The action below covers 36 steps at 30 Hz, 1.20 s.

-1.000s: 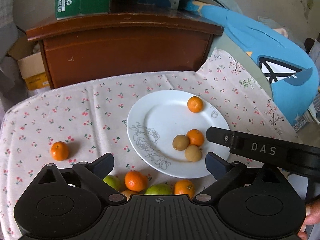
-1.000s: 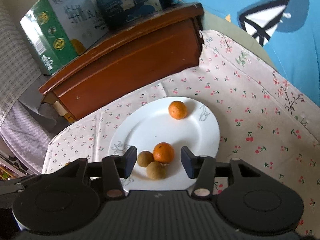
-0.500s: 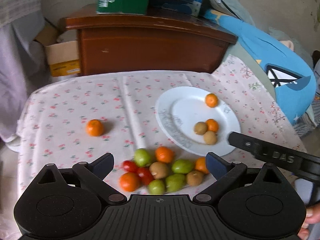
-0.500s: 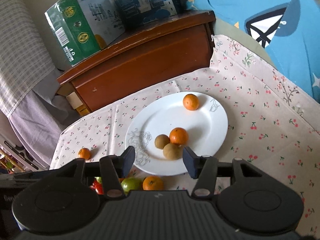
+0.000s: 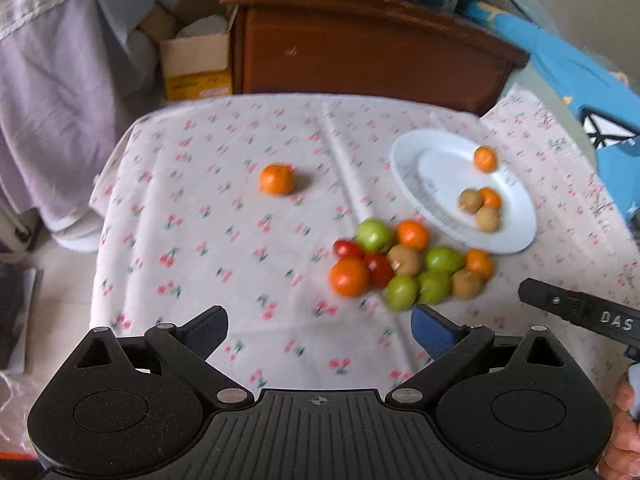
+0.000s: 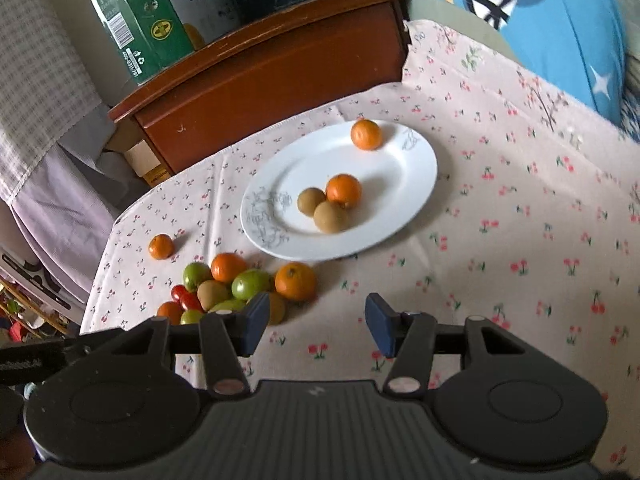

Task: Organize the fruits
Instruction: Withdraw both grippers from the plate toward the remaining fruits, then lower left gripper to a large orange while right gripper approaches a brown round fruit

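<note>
A white plate (image 5: 432, 168) (image 6: 400, 168) on the cherry-print cloth holds two oranges and two brown fruits (image 6: 330, 217). In front of the plate lies a pile of fruit (image 5: 404, 264) (image 6: 236, 284): oranges, green fruits, brown fruits and small red tomatoes. One orange (image 5: 276, 179) (image 6: 161, 246) lies alone further left. My left gripper (image 5: 320, 330) is open above bare cloth, nearer than the pile, with nothing between its fingers. My right gripper (image 6: 312, 322) is open and empty too, above the cloth just right of the pile.
A brown wooden cabinet (image 5: 360, 48) (image 6: 272, 76) with cartons on top stands behind the table. A cardboard box (image 5: 196, 64) and lilac cloth (image 5: 60, 80) are on the left, a blue cushion (image 6: 560, 28) on the right. The table edge (image 5: 100, 216) drops off at left.
Both grippers have drawn back from the plate and toward the left, so the fruit pile and the lone orange now show in full. The right jaws look slightly wider than a second ago.
</note>
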Tool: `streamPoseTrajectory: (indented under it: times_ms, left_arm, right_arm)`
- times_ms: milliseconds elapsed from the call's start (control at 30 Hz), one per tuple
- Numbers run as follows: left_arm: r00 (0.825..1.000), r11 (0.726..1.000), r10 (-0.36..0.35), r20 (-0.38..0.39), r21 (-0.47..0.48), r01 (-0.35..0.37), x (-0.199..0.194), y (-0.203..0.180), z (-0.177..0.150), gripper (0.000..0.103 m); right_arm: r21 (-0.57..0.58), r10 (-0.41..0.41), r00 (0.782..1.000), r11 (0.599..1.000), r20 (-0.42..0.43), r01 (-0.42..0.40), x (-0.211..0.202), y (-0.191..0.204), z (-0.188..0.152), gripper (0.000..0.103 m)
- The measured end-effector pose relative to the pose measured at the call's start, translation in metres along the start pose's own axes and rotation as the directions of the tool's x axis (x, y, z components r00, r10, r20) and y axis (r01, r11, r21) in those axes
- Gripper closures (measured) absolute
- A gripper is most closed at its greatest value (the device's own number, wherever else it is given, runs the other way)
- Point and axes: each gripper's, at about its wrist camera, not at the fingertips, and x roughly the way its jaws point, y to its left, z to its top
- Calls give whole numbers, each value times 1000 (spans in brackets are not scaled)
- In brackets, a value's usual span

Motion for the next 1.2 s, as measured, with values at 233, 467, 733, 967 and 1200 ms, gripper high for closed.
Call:
streamPoseTrajectory:
  times_ms: [233,467,733,967,1200]
  left_arm:
    - [998,998,60,11,36,-60,15,3,-11,4]
    - [999,999,38,-18,2,-38,32,8,-17,3]
    - [994,987,106,0,119,-105,39,-6,-28,0]
    - [994,986,106,33,129,-110,38,-7,-32,0]
    - [995,986,98,30,133,-101,38,-9,-31,0]
  right_arm:
    - [-7,35,999,999,-4,-35,7,7,-17,50]
    - [-34,57,998,998,1,-57,21,17,-17,55]
    - [-38,49,999,998,-5,-49,37,23,-18,61]
    - [-43,55,998,998,2,-55,40,26,-19,64]
    - [-57,45,999,997,17,-44,43,29,-18,64]
